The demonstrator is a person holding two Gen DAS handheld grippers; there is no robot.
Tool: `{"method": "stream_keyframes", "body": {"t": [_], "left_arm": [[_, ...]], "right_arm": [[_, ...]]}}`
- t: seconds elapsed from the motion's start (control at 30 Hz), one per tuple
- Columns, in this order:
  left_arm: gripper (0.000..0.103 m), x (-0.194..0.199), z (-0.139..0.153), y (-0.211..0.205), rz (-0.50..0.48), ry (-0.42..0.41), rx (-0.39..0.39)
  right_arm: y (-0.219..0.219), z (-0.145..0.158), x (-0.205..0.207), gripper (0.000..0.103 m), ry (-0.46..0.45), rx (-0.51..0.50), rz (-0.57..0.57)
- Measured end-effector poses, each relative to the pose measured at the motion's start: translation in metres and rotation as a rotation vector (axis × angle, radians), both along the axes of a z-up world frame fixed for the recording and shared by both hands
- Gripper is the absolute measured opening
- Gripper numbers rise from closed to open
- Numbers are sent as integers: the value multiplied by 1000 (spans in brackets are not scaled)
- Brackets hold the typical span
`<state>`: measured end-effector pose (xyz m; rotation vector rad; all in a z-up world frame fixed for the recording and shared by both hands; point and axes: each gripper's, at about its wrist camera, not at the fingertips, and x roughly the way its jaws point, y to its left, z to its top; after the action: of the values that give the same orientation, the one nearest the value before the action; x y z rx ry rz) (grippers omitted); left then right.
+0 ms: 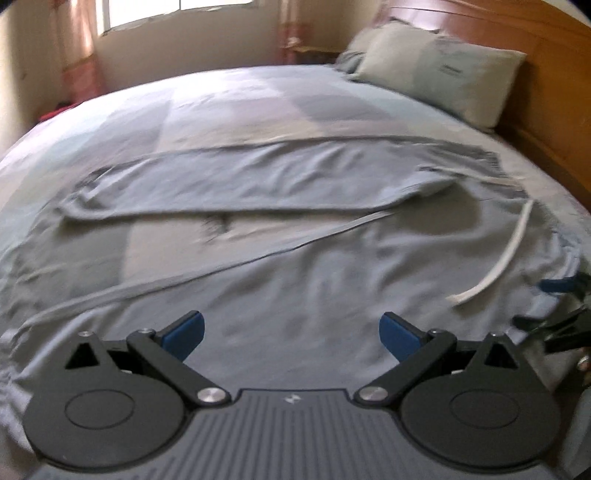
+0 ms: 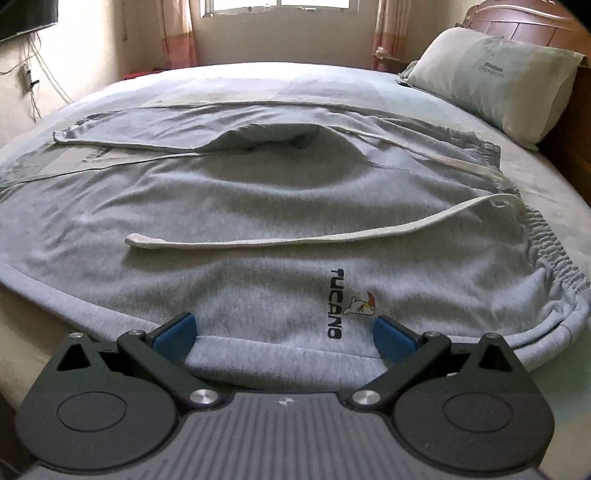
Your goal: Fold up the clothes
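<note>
Grey sweatpants (image 2: 258, 206) lie spread flat across the bed, elastic waistband (image 2: 546, 251) at the right, legs running left. A white drawstring (image 2: 295, 240) lies loose over the near leg, and a black "TUCANO" logo (image 2: 336, 302) sits near the front edge. My right gripper (image 2: 284, 334) hovers open over the near leg, just in front of the logo, with nothing between its blue pads. In the left wrist view the same sweatpants (image 1: 277, 258) fill the middle, drawstring (image 1: 498, 258) at right. My left gripper (image 1: 291, 334) stands open above the near leg. The right gripper (image 1: 554, 306) shows at the right edge.
The bed (image 2: 554, 177) has a grey-blue sheet and a pale green pillow (image 2: 498, 81) against a wooden headboard (image 2: 517, 18) at the far right. A window with pink curtains (image 2: 177, 33) is behind the bed. Cables hang on the left wall (image 2: 29, 77).
</note>
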<state>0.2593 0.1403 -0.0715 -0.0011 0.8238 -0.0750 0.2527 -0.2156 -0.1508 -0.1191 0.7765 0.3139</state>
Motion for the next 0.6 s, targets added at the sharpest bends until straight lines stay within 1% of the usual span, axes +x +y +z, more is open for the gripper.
{"method": "stream_keyframes", "body": {"t": [0.07, 0.2, 0.3, 0.37, 0.43, 0.53, 0.6], "left_arm": [[100, 8, 5, -18, -25, -15, -7], [100, 23, 16, -53, -76, -44, -21], [101, 34, 23, -80, -114, -65, -31], [101, 43, 28, -97, -137, -78, -39], [101, 58, 23, -105, -127, -72, -52], [101, 83, 8, -112, -116, -57, -74], [101, 97, -3, -113, -101, -54, -70]], "right_arm": [[-1, 0, 0, 103, -1, 4, -1], [-7, 6, 5, 103, 36, 28, -12], [-30, 19, 13, 103, 64, 125, -73], [-51, 29, 22, 103, 64, 190, -124], [-70, 42, 36, 103, 59, 216, -164], [-91, 63, 70, 103, 43, 199, -200], [-95, 63, 102, 103, 52, 201, -223]]}}
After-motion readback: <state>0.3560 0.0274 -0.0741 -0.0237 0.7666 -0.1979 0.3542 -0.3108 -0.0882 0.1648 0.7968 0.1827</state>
